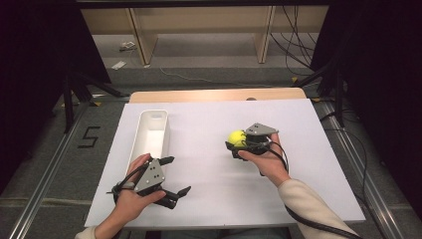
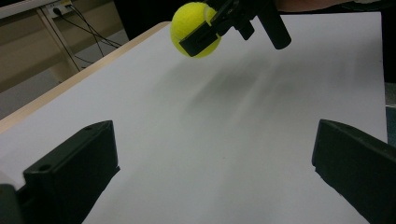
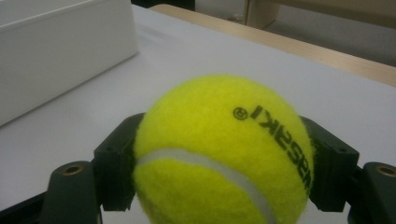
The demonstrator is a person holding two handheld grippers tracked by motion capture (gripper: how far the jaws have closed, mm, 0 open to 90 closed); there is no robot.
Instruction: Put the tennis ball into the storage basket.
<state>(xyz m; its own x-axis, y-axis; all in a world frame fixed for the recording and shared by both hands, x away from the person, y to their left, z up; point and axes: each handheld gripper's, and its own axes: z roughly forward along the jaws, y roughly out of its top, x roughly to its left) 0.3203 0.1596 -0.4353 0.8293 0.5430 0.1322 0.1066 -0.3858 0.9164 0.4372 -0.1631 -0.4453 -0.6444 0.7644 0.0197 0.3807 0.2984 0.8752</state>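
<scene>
A yellow tennis ball (image 1: pixel 236 138) is clamped between the black jaws of my right gripper (image 1: pixel 238 141), held just above the white table sheet at centre right. Close up, the ball (image 3: pixel 219 154) has black lettering and a white seam, with a pad pressed on each side. From the left gripper view the same ball (image 2: pixel 194 28) hangs at the top, gripped by the other tool. My left gripper (image 1: pixel 174 177) rests near the front left of the sheet, jaws spread wide with nothing between them; its fingers (image 2: pixel 70 172) frame bare white surface.
A long white bin (image 1: pixel 149 134) stands on the left part of the white sheet (image 1: pixel 209 199), just beyond the left hand; its wall (image 3: pixel 60 51) is close to the ball. A wooden table edge (image 1: pixel 214 94) runs along the back. Cables trail from both grippers.
</scene>
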